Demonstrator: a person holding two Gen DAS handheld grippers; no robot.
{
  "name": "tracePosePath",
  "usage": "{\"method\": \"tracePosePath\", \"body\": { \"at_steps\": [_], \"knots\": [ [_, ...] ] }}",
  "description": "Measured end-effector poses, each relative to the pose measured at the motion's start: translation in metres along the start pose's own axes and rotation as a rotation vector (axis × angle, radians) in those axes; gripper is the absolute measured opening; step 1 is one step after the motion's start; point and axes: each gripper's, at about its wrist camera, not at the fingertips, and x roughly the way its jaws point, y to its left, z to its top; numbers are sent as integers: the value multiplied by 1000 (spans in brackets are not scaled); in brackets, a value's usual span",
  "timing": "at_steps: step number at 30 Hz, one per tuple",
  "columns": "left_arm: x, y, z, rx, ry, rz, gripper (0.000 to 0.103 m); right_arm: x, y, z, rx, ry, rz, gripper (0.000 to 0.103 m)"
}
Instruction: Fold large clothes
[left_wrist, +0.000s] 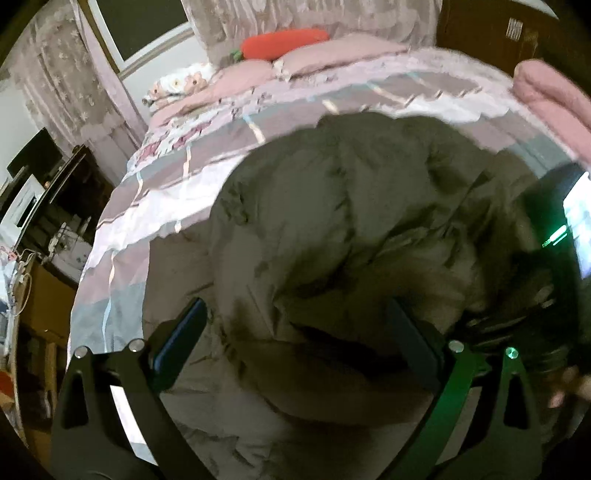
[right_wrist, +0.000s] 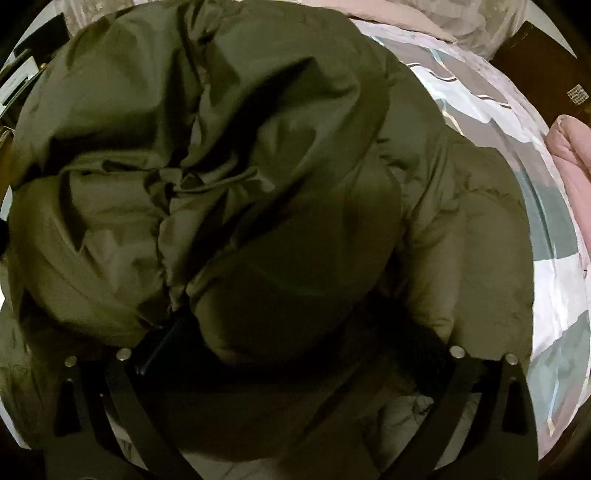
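On the bed (left_wrist: 177, 206): olive-green padded jacket (right_wrist: 236, 177), puffy, quilted, slick crumpled shell, heaped mid-mattress. Left claw (left_wrist: 295, 339) spread wide above the fabric, holding nothing. Right claw (right_wrist: 295, 350) buried in a bulging fold; its grip cannot be told. Patchwork pastel quilt (left_wrist: 229, 122) beneath, pink pillows (left_wrist: 295, 59) and red carrot-shaped cushion (left_wrist: 284, 42) at the head, folded pink blanket (left_wrist: 554, 99) alongside, lace curtains (left_wrist: 74, 85) behind.

Right gripper (right_wrist: 295, 347) fingertips under jacket (right_wrist: 229, 155)
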Motion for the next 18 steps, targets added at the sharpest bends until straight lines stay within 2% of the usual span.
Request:
{"method": "tracePosePath", "body": {
  "at_steps": [2,4,7,9,12,15,18],
  "knots": [
    [12,4,-2,-6,40,21,100,-25,-5,2,37,-26,-7,102],
    [21,8,-4,-22,61,22,101,-49,-10,3,47,-89,-40,102],
    [39,9,-7,2,92,72,101,-59,-15,6,40,-157,-68,102],
    [53,6,-12,28,122,110,101,-44,-18,8,43,-125,-66,102],
    [68,11,-13,-14,167,93,101,-22,-17,5,62,-51,-59,102],
    [77,19,-10,-66,197,76,101,-29,-10,3,35,-61,-52,102],
    [68,19,-8,-62,166,95,101,-41,-7,3,15,-93,-62,102]
  ]
}}
